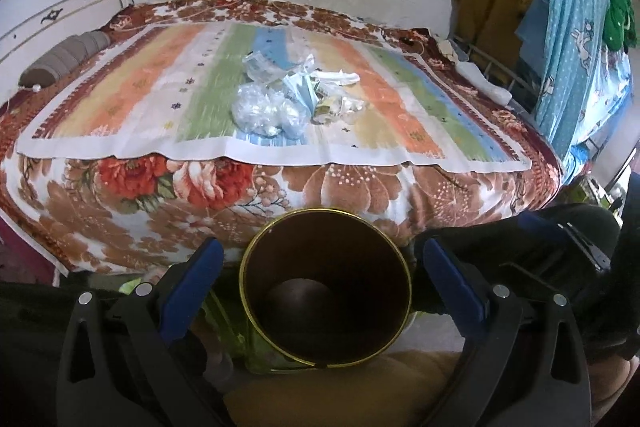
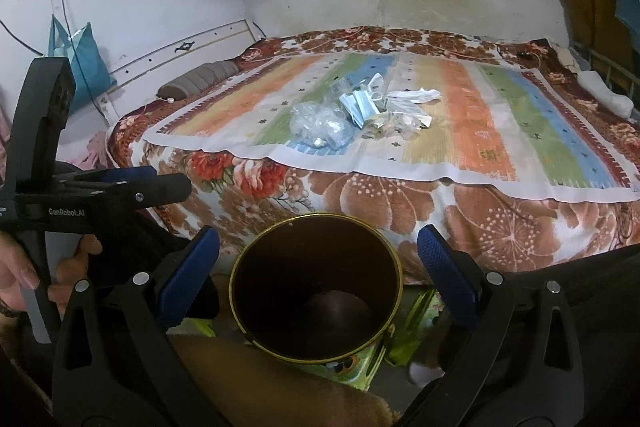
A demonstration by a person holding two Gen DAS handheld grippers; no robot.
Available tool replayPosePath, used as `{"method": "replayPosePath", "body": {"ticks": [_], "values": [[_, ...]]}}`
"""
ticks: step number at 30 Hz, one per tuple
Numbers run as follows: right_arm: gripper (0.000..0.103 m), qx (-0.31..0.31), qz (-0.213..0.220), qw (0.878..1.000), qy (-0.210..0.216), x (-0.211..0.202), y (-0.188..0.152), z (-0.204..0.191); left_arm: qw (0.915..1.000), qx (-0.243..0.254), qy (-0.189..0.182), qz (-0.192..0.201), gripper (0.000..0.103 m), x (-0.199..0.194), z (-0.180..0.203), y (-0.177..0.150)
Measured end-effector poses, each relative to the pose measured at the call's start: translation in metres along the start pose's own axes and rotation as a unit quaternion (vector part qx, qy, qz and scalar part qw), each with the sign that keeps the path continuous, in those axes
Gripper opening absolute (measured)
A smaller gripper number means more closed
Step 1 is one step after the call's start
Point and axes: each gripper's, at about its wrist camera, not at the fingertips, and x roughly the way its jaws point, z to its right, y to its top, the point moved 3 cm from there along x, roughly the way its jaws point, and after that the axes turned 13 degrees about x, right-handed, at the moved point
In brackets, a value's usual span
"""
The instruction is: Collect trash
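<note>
starting the collection: nothing is held yet. the left gripper (image 1: 323,269) and right gripper (image 2: 318,261) are spread wide around the empty gold-rimmed bin (image 2: 316,291). a reach toward 12 o'clock is needed, where the trash pile (image 2: 356,115) lies on the striped mat (image 2: 460,131).

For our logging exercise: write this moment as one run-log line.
stage: start | left gripper: open, empty | right gripper: open, empty | bin: empty, by bed | trash pile: on striped cloth, untouched
</note>
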Motion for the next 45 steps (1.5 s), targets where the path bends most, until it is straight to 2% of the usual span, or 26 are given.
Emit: {"method": "replayPosePath", "body": {"ticks": [4,9,14,19,22,34,38,45], "values": [[0.094,-0.002,-0.002,1.0,0.01,0.001,-0.001,-0.002,1.0,0.005,0.007,-0.003,0.097,0.002,0.002,0.001],[0.094,0.001,0.001,1.0,-0.006,0.002,0.001,0.0,0.9996,-0.004,0.029,0.0,0.097,0.0,-0.002,0.002],[0.094,0.003,0.005,1.0,-0.014,0.002,0.001,0.002,0.9992,0.009,0.037,0.013,0.097,-0.003,-0.001,0.003],[0.094,0.01,0.001,1.0,-0.017,0.004,0.002,0.004,0.9988,-0.002,0.049,-0.001,0.097,0.0,-0.007,0.003],[0.094,0.002,-0.002,1.0,-0.025,0.006,0.001,0.002,0.999,-0.015,0.042,-0.005,0.097,0.001,-0.011,0.003],[0.094,-0.004,-0.013,1.0,-0.024,0.007,-0.001,-0.002,0.9993,-0.006,0.036,-0.012,0.097,0.003,-0.007,0.0],[0.094,-0.007,-0.015,0.999,-0.029,0.008,-0.002,-0.001,0.9991,-0.016,0.034,-0.019,0.097,0.006,-0.01,0.0],[0.094,0.001,-0.023,0.999,-0.028,0.012,0.0,0.001,0.9994,-0.013,0.032,-0.009,0.097,0.004,-0.007,0.0]]}}
